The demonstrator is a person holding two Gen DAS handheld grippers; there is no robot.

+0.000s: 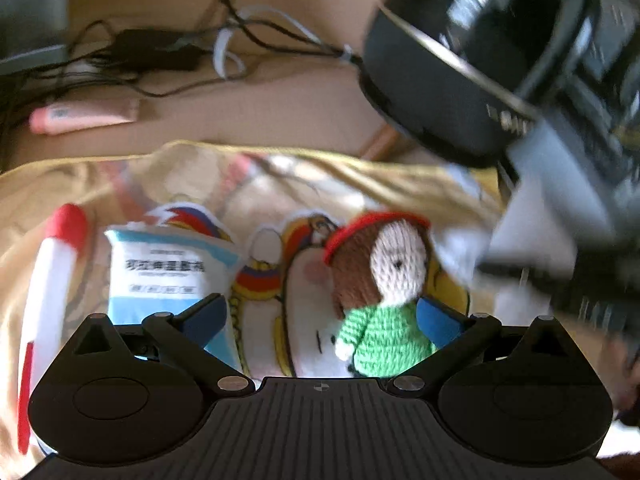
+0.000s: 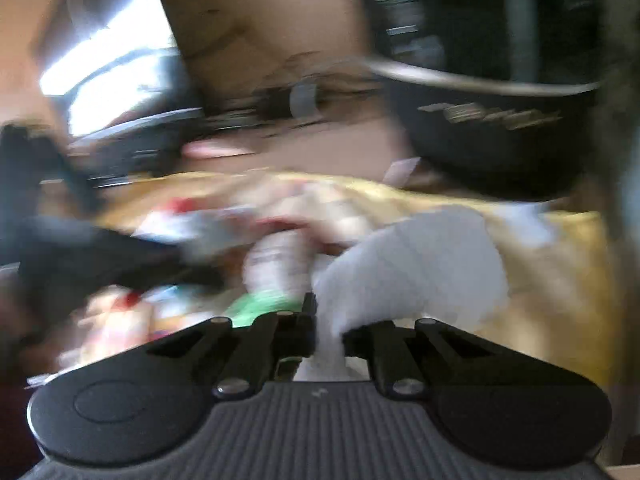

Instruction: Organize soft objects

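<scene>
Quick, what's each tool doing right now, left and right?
Left tool: open, holding nothing, crocheted doll between its fingers.
Right tool: closed on a white cloth.

Warm, moderately bright daylight is recorded in both views. Heavy motion blur is noted across the right wrist view, with a blown-out white glare patch (image 2: 108, 68) at upper left. In the left wrist view, centre sharpness is fair; the black bowl (image 1: 460, 92) is smeared. Fisheye bending is observed at all edges.

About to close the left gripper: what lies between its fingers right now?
In the left wrist view, the crocheted doll stands between the open left gripper fingers, nearer the right one, on the yellow cloth.
</scene>
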